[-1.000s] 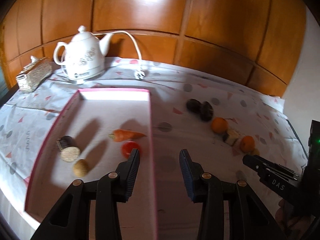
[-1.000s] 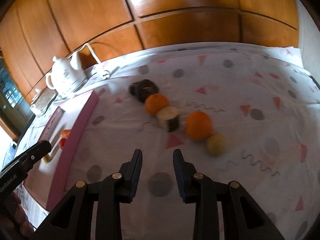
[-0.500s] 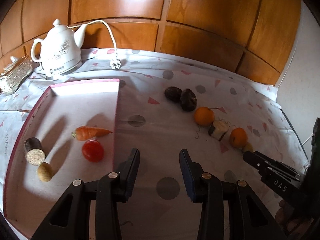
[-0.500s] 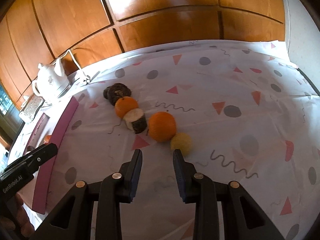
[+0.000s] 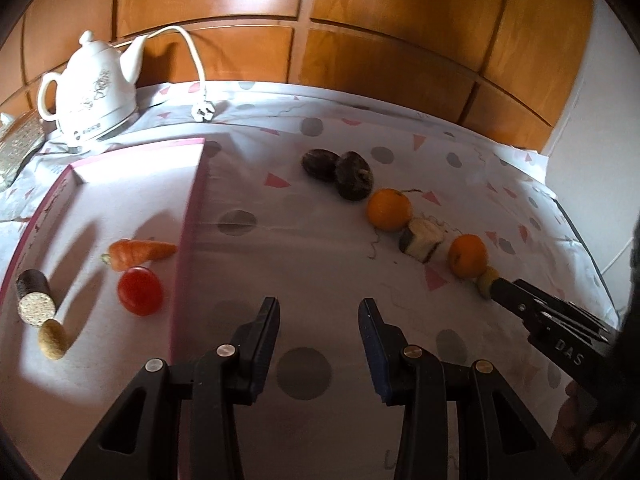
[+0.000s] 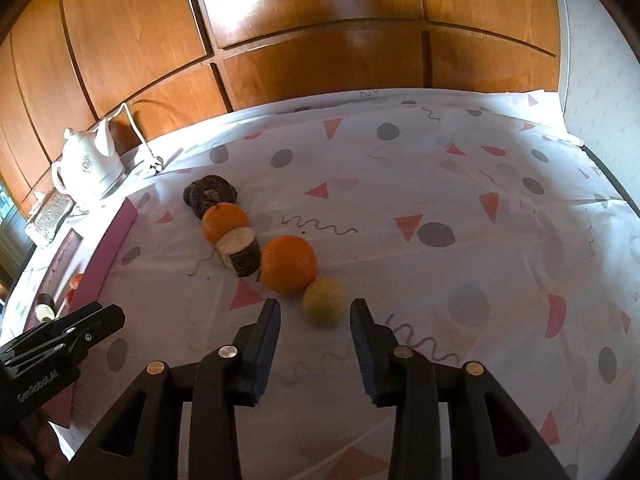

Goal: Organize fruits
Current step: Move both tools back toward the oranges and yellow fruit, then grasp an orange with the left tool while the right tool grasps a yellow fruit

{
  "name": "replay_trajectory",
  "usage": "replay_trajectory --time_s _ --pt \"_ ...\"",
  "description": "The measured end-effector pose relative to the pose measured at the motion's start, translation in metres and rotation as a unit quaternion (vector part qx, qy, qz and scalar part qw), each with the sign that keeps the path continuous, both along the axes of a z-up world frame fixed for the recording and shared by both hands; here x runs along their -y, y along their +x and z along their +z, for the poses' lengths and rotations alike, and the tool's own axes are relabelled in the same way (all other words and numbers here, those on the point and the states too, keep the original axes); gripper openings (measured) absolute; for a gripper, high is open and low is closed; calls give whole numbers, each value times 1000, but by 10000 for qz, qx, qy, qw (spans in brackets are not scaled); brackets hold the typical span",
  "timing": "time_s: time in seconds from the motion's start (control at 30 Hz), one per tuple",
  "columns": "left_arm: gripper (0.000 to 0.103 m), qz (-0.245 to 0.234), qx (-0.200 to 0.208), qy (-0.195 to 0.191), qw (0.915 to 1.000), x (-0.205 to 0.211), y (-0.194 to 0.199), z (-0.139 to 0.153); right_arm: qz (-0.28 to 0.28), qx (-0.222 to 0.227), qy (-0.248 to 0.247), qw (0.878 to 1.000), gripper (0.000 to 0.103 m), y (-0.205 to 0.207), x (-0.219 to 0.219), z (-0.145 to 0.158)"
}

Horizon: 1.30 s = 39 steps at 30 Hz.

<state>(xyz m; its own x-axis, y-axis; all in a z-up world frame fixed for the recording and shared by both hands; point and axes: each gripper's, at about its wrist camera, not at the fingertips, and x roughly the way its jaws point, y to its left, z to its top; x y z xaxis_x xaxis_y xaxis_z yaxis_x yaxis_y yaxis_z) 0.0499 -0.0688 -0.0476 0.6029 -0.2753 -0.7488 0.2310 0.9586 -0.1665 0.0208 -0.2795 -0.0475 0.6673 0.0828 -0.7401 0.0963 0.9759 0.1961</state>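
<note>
Now right gripper (image 6: pixel 315 326) opening, yellow fruit (image 6: pixel 323 302) between jaws, untouched

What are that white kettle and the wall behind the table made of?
The white kettle looks like glazed ceramic: a smooth glossy body with a printed pattern, though coated metal is possible. The wall panels look like varnished wood: orange-brown grain with a bright lamp reflection.

My left hand-held gripper (image 5: pixel 318 316) is matte black plastic with blue-edged ribbed pads and silver screws at its pivots. My right hand-held gripper (image 6: pixel 315 318) matches, with white "DAS" lettering along its side.
</note>
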Motion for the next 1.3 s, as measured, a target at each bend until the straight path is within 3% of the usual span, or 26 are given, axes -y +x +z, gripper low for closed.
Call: replay_trajectory --time_s 0.43,0.5,1.0,1.3 --pt "41 -356 -85 -98 9993 16 -3 -8 268 -58 -118 9996 36 15 5 -16" --pt "41 -476 -113 -168 9987 21 -3 -9 303 -12 -179 9994 26 14 5 -16" --pt "40 -1020 -115 -368 9940 78 11 -1 -387 52 -1036 9939 26 13 34 -14" --pt "40 -1227 -143 -329 9918 116 21 -2 -463 130 -619 9969 26 8 48 -20"
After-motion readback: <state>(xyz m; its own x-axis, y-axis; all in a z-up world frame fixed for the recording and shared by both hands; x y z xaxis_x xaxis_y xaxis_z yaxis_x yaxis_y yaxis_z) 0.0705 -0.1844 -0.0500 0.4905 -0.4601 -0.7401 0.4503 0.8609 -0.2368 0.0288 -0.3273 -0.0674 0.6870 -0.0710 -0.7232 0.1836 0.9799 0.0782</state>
